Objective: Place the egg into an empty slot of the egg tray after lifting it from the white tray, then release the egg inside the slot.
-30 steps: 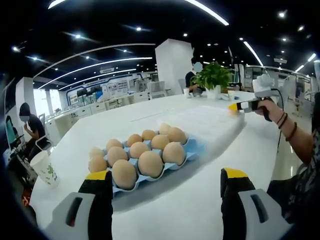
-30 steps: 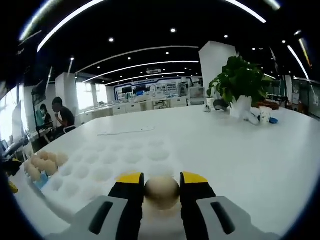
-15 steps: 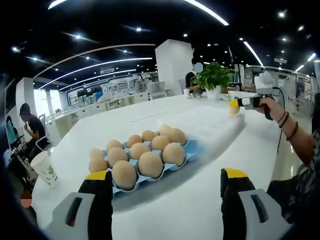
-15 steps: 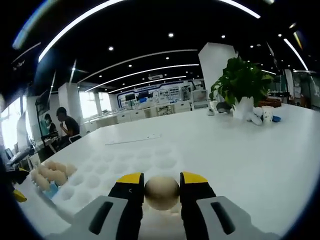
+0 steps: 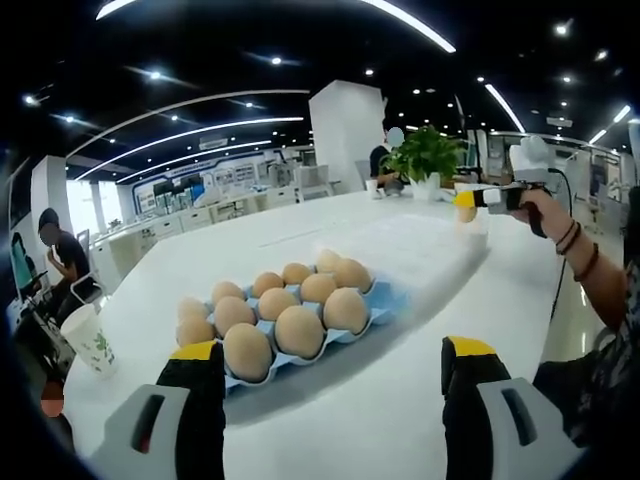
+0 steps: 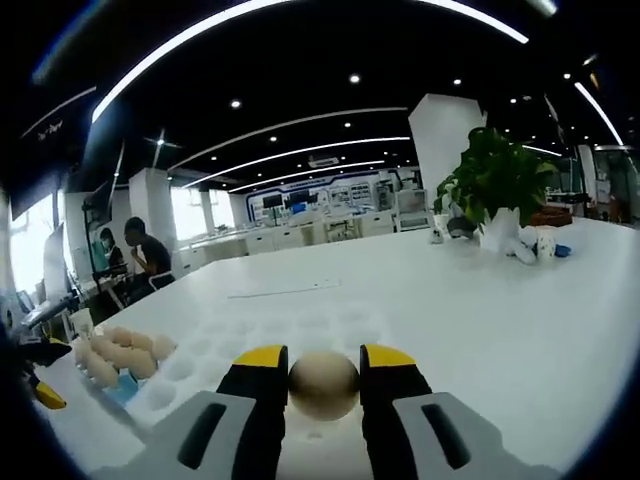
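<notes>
- The right gripper [image 6: 323,372] has its 2 yellow-tipped jaws closed on the egg [image 6: 323,384], held in the air above the white tray [image 6: 300,330].
- The egg looks light, smooth and fragile; a gentle squeeze across its middle suits it.
- The left gripper [image 5: 330,362] hangs wide open, holding nothing.
- The blue egg tray [image 5: 384,296] looks nearly full; its eggs crowd any free slot.
</notes>
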The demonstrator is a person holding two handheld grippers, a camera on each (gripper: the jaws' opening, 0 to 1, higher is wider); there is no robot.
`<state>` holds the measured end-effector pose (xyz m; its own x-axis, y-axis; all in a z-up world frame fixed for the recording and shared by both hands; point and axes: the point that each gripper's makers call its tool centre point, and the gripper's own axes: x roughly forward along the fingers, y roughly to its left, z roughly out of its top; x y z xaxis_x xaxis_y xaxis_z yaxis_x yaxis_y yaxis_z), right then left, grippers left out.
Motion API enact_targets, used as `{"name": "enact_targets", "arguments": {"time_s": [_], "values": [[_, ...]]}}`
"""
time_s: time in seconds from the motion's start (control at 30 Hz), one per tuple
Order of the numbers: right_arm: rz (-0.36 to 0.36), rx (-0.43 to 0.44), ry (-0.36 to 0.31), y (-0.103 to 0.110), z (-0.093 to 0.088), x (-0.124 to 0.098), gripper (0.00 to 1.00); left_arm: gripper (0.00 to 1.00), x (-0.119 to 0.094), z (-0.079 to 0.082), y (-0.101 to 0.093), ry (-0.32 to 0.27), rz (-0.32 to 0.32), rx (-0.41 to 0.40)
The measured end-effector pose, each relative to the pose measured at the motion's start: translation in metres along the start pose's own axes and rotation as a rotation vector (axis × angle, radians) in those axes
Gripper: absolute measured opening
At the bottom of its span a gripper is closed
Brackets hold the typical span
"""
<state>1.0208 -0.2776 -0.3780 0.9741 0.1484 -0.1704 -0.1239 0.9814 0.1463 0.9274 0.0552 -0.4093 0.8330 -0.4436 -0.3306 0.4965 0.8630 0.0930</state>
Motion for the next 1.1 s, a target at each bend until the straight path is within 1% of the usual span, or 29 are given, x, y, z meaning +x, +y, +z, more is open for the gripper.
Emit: {"name": "enact_targets", "arguments": {"time_s": [0.27, 0.37, 0.63, 0.77, 0.83, 1.1], "values": [[0.047, 0.006, 0.014, 0.016, -0.004, -0.002, 0.29, 0.91, -0.001, -0.001, 0.0, 0.0, -0.003, 0.004], [0.085, 0.005, 0.018, 0.03, -0.005, -0.002, 0.29, 0.91, -0.001, -0.002, 0.001, 0.001, -0.001, 0.005], [0.141, -0.009, 0.023, 0.052, -0.006, 0.001, 0.29, 0.92, -0.003, -0.001, 0.001, -0.003, 0.002, 0.007], [0.172, -0.019, 0.029, 0.067, -0.007, -0.001, 0.29, 0.92, -0.005, 0.0, 0.0, -0.004, 0.0, 0.01], [0.19, -0.027, 0.04, 0.076, -0.009, -0.002, 0.29, 0.92, -0.006, 0.0, 0.0, -0.003, -0.001, 0.012], [0.269, -0.042, 0.048, 0.114, -0.011, -0.002, 0.29, 0.91, -0.01, -0.001, 0.001, -0.001, -0.001, 0.012]]}}
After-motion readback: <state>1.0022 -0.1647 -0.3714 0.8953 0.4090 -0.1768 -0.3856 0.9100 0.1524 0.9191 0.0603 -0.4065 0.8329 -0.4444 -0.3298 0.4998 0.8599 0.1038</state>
